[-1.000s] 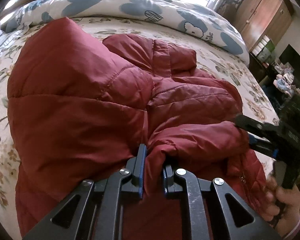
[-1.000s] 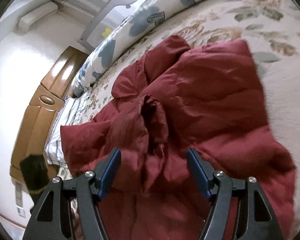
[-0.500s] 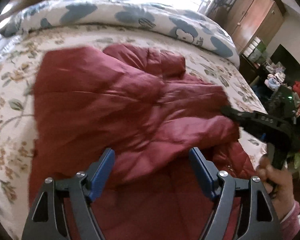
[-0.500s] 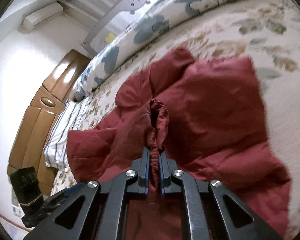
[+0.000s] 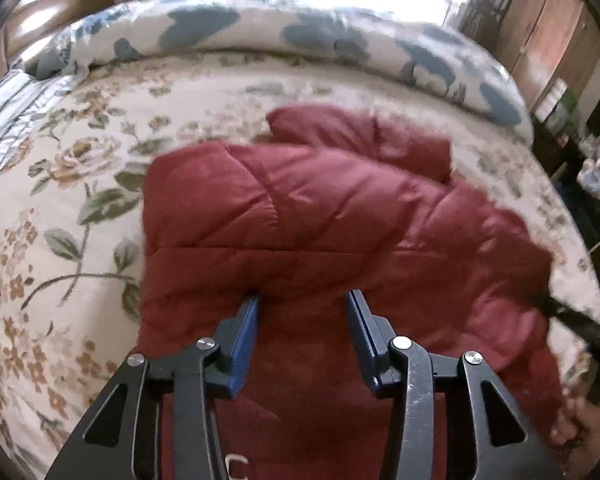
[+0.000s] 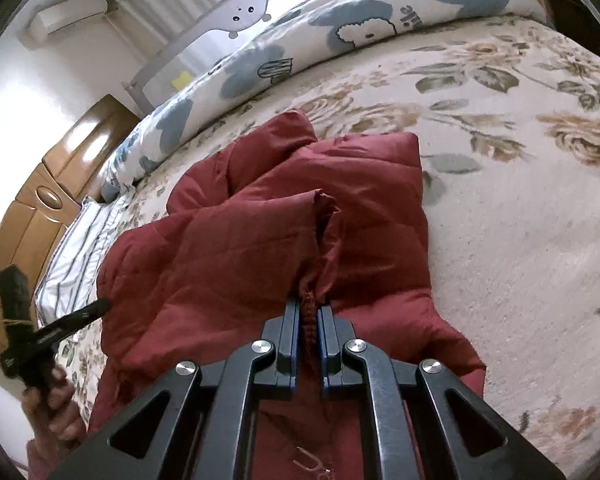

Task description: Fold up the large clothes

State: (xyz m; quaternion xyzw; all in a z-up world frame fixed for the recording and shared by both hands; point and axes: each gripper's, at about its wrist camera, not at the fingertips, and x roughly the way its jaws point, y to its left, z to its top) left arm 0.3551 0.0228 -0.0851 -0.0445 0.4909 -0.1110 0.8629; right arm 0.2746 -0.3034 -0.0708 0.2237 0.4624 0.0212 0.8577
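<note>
A dark red quilted puffer jacket (image 5: pixel 320 216) lies partly folded on the floral bedspread (image 5: pixel 60 184). My left gripper (image 5: pixel 303 312) is open and empty, its fingers just above the jacket's near part. My right gripper (image 6: pixel 309 316) is shut on a sleeve cuff (image 6: pixel 309 316) of the jacket (image 6: pixel 236 248) and holds that fold up over the garment. In the left wrist view the right gripper (image 5: pixel 572 316) shows dimly at the jacket's right edge. In the right wrist view the left gripper (image 6: pixel 72 318) shows at the jacket's left edge.
A white duvet with blue patches (image 5: pixel 300 36) lies rolled along the far side of the bed. A striped pillow (image 6: pixel 76 248) and wooden headboard (image 6: pixel 40 200) are at one end. Wooden wardrobes (image 5: pixel 548 28) and cluttered shelves stand beyond the bed's right side.
My left gripper let go of the jacket fold, opened and drew back. My right gripper closed on the sleeve cuff and pulled it across the jacket.
</note>
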